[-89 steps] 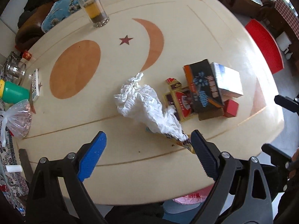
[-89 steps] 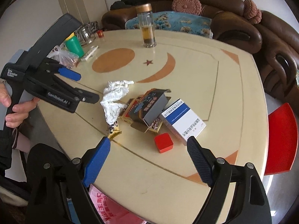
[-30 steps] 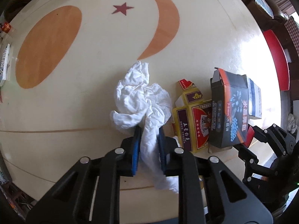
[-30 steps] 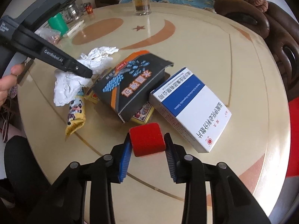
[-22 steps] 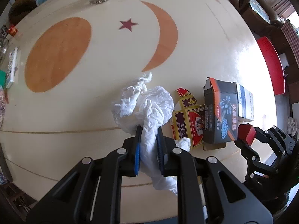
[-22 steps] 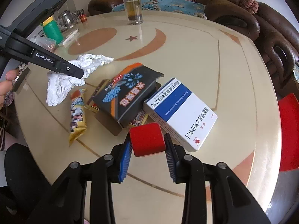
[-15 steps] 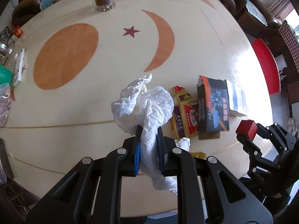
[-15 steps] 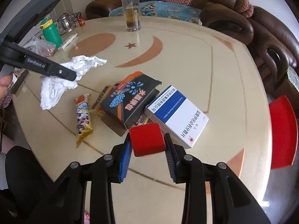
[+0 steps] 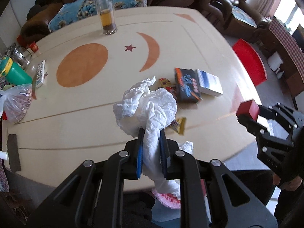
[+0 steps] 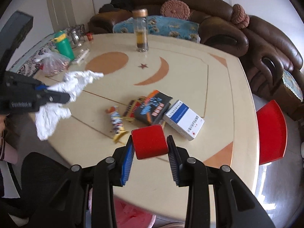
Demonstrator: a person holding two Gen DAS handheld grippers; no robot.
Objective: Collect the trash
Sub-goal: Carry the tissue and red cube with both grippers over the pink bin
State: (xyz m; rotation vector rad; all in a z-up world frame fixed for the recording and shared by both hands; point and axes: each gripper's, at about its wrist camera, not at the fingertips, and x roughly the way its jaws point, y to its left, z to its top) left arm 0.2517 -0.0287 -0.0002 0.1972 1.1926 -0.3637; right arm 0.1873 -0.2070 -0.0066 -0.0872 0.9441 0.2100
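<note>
My left gripper (image 9: 151, 133) is shut on a crumpled white tissue (image 9: 148, 102), held in the air above the table's near side; the right wrist view shows the tissue (image 10: 57, 98) hanging from it at the left. My right gripper (image 10: 149, 142) is shut on a small red box (image 10: 149, 141), lifted over the near table edge; the red box (image 9: 248, 109) also shows in the left wrist view. On the cream table (image 10: 190, 79) lie a snack wrapper (image 10: 115, 120), a black carton (image 10: 152, 107), a red and yellow pack (image 10: 131, 110) and a white and blue box (image 10: 183, 119).
A pink-lined bin (image 10: 133, 216) sits below the table's near edge. A glass bottle (image 10: 140, 32) stands at the far side. A green bottle (image 10: 63, 45), a plastic bag (image 10: 54, 62) and jars crowd the left edge. A red stool (image 10: 271, 131) and brown sofas (image 10: 218, 22) surround the table.
Both grippers have risen and pulled back toward the near edge, carrying the tissue and the red box. The snack wrapper that lay under the tissue is now uncovered.
</note>
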